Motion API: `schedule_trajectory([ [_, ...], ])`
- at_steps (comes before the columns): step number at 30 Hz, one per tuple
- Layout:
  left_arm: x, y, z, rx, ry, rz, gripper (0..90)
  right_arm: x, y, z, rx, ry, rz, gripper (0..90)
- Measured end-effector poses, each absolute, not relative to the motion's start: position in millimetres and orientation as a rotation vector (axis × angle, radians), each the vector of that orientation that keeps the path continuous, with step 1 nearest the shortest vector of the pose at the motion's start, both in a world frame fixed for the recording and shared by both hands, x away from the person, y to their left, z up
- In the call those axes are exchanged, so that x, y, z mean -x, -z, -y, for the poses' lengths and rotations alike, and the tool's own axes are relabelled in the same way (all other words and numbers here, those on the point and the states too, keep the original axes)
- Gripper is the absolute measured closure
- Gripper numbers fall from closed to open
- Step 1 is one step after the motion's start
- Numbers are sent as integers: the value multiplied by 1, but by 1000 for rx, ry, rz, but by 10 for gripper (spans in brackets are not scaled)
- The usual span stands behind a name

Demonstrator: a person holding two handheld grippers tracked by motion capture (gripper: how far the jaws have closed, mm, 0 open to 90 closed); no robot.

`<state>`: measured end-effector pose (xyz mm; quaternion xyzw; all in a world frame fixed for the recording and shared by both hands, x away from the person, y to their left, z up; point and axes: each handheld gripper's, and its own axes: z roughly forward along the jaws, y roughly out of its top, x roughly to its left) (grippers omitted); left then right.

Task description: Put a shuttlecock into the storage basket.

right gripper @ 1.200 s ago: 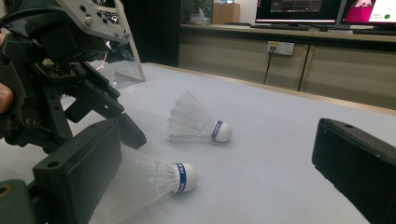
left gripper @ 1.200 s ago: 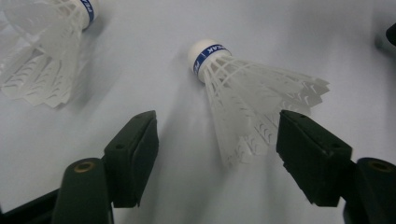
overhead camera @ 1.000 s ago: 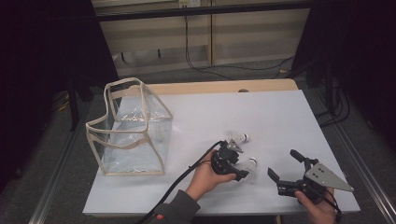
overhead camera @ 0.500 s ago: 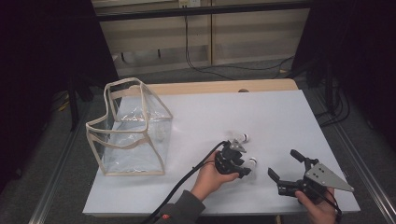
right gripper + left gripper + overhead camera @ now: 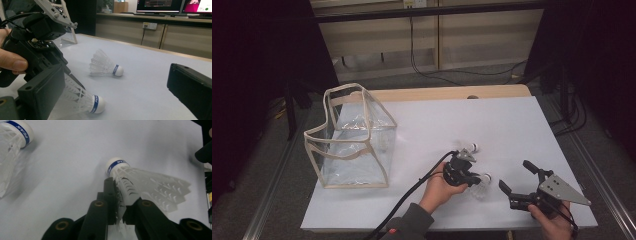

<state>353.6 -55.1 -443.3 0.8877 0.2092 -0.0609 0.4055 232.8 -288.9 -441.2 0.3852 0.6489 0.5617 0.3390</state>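
Shuttlecock skirt is sitting pinched between the jaws of the left gripper, lying on the white table right of the clear bag, with a second shuttlecock just beyond it. The plastic vanes are looking flimsy, so the grip is likely bending them, and a lift could be letting the cork end swing or slip free. The right gripper is waiting wide open, farther right of the bag. Against the earlier frame, the left jaws have just been closing onto the skirt
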Motion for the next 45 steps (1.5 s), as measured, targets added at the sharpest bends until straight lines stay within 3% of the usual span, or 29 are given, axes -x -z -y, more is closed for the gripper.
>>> schedule_trajectory([
  [45,-360,403,16,-2266,219,-569,886,-233,442,288,-1005,-1465,-1692,14],
])
